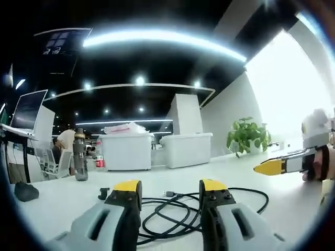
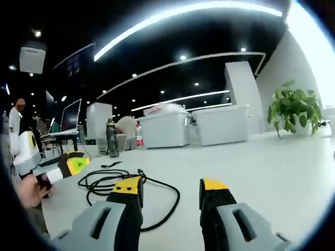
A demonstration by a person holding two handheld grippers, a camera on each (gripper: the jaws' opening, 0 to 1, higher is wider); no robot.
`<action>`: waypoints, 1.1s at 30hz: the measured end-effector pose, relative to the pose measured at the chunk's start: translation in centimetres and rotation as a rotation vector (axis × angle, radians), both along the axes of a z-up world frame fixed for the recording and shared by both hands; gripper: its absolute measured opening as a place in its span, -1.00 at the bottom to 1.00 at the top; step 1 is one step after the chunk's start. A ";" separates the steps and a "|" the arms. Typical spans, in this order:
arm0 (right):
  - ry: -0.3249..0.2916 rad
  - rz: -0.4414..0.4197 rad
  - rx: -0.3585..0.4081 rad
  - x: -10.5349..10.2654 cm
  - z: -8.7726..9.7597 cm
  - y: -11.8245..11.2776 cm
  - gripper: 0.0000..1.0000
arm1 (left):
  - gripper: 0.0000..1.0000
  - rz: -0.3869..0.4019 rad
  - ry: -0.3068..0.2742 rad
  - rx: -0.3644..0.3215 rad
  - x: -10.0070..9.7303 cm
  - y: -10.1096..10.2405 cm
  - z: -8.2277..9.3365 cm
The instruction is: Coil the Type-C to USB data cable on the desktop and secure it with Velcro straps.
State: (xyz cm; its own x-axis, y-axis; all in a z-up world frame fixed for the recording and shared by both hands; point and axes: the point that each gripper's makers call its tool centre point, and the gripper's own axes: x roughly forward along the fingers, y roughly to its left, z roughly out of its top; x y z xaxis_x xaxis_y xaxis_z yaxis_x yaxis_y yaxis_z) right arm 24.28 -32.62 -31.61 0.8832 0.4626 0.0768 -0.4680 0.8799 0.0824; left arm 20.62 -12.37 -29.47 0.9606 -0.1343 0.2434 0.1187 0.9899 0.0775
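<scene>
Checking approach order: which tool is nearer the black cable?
Left. The left tool sits right over the black cable, loops between its jaws. The right tool is off to the cable's side.

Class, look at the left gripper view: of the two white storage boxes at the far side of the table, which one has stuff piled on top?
The left white box, nearer the dark water bottle. A heap of white material sits on its lid, while the right white box has a bare, flat lid.

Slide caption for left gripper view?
Open left gripper hovers over loose black cable on white desktop.
</scene>
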 end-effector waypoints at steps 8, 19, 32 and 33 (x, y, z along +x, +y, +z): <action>-0.071 0.102 -0.033 -0.4 1.6 2.3 -0.05 | -0.16 0.024 -0.086 -0.177 0.2 4.5 2.7; -0.136 0.258 0.118 5.6 6.9 6.2 -0.10 | -0.16 -0.061 -0.064 -0.179 2.4 7.0 3.8; -0.049 0.461 -0.231 7.0 5.1 11.7 0.09 | 0.23 -0.057 -0.248 -0.010 6.4 9.0 9.9; 0.006 0.478 -0.262 7.4 4.1 12.1 0.12 | 0.34 -0.084 -0.261 -0.065 6.6 9.0 10.3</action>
State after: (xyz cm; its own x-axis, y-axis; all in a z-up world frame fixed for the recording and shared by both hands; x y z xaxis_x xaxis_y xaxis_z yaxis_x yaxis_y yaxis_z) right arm 31.72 -20.55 -27.52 0.5699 0.8157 -0.0996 -0.8211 0.5606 -0.1074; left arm 27.26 -3.38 -19.16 0.8503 -0.1864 0.4921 0.1844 0.9814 0.0531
